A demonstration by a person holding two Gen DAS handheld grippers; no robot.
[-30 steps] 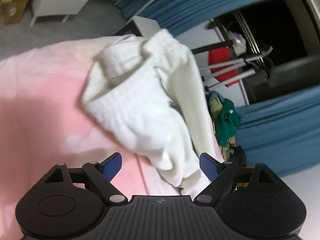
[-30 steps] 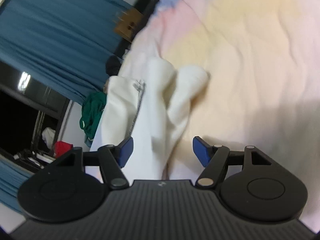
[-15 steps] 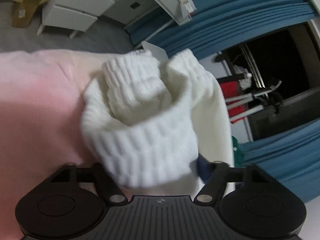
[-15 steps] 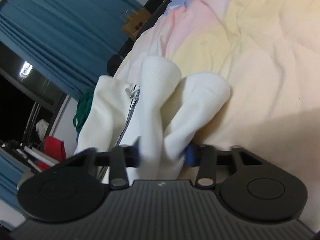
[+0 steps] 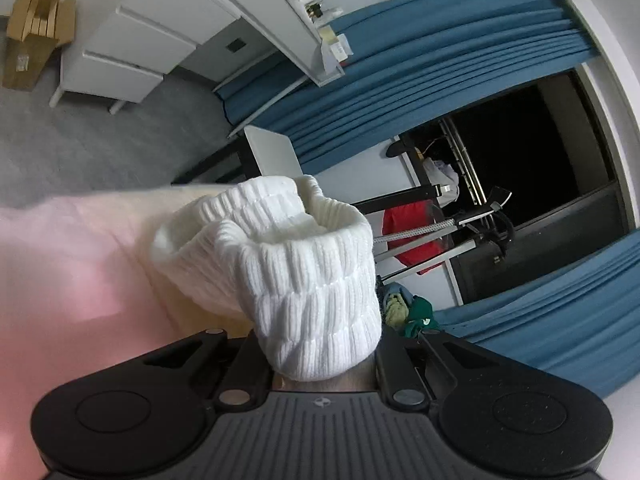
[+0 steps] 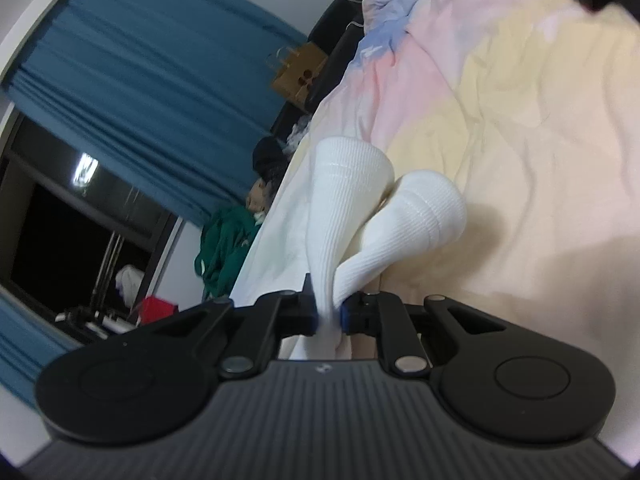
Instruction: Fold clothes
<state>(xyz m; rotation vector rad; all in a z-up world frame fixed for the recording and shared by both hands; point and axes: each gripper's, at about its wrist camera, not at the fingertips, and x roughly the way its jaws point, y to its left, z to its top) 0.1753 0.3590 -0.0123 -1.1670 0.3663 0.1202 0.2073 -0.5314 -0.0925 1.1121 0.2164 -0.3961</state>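
two white socks (image 5: 304, 280) filled the middle of the left wrist view, their ribbed cuffs bunched and open toward the camera. the left gripper (image 5: 320, 354) was clamped on the cuffs at the 6 o'clock edge, its fingers almost hidden behind the knit, so the tips could not be seen. a pink bedsheet (image 5: 68, 280) lay under the socks from 7 to 9 o'clock. a white drawer unit (image 5: 132, 56) stood on grey floor at 11 o'clock, with a cardboard box (image 5: 36, 36) beside it at 10 o'clock. blue curtains (image 5: 420, 64) ran from 12 to 2 o'clock and again at 4 o'clock. a dark window (image 5: 540, 152) sat between them, with a red garment (image 5: 412, 232) on a rack at 3 o'clock.

one pair of toes showed in the right wrist view, where the socks (image 6: 360, 216) rose from the right gripper (image 6: 329, 316) toward 12 o'clock. that gripper was pinched tight on the sock fabric, blue pads (image 6: 346, 316) pressing it from both sides. the pastel bedsheet (image 6: 520, 120), pink and yellow, spread from 12 to 4 o'clock. green clothing (image 6: 224, 244) hung off the bed edge at 9 o'clock, and a blue curtain (image 6: 140, 92) covered 10 to 11 o'clock.
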